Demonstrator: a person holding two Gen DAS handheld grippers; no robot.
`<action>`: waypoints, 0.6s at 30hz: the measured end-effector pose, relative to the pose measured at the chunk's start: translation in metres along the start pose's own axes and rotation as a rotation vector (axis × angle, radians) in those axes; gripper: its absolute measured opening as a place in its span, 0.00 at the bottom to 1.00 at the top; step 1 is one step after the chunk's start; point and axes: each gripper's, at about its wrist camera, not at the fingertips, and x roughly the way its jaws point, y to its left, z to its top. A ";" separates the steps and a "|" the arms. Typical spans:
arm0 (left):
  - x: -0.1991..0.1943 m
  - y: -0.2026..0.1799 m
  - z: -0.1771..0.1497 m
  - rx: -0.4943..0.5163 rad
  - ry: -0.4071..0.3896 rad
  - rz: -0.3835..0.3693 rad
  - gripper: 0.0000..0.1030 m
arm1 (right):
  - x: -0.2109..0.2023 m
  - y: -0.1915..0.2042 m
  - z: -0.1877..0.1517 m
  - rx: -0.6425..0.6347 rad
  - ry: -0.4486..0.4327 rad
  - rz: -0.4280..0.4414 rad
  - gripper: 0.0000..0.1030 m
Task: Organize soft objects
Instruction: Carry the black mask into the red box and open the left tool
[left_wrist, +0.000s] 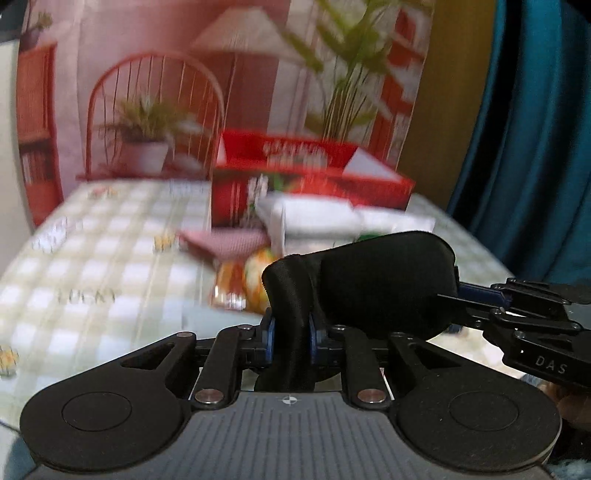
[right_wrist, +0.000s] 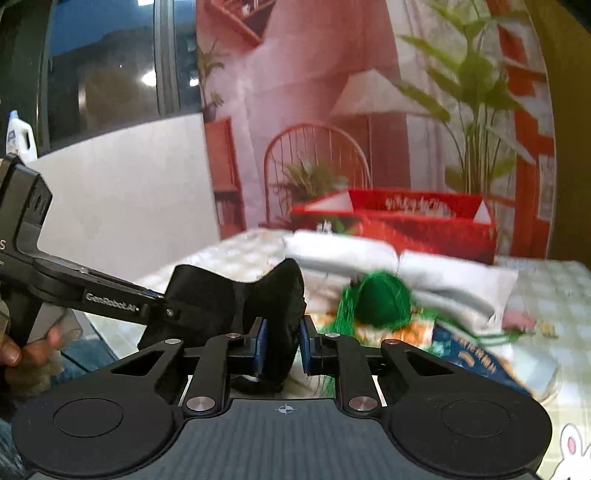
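Both grippers hold one black padded eye mask (left_wrist: 384, 284) above the checked tablecloth (left_wrist: 110, 266). My left gripper (left_wrist: 290, 325) is shut on one end of the mask. My right gripper (right_wrist: 280, 345) is shut on the other end of the mask (right_wrist: 273, 302). The right gripper also shows in the left wrist view (left_wrist: 458, 299), coming in from the right. The left gripper also shows in the right wrist view (right_wrist: 162, 304), coming in from the left. A green yarn ball (right_wrist: 384, 299) lies on folded white cloths (right_wrist: 443, 273) beyond the mask.
An open red cardboard box (left_wrist: 310, 177) stands at the back of the table, before a printed room backdrop. A pink cloth (left_wrist: 225, 242) and a crinkly orange packet (left_wrist: 240, 284) lie before it. A blue book (right_wrist: 476, 362) lies under the yarn. Teal curtain (left_wrist: 535, 147) at right.
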 end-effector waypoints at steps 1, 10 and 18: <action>-0.003 -0.001 0.005 0.006 -0.017 -0.006 0.17 | -0.002 0.000 0.003 0.000 -0.011 -0.001 0.17; -0.001 -0.007 0.053 0.064 -0.101 -0.036 0.18 | 0.000 -0.023 0.048 0.040 -0.091 0.003 0.17; 0.026 -0.004 0.105 0.097 -0.141 -0.043 0.18 | 0.027 -0.058 0.089 0.089 -0.129 -0.007 0.17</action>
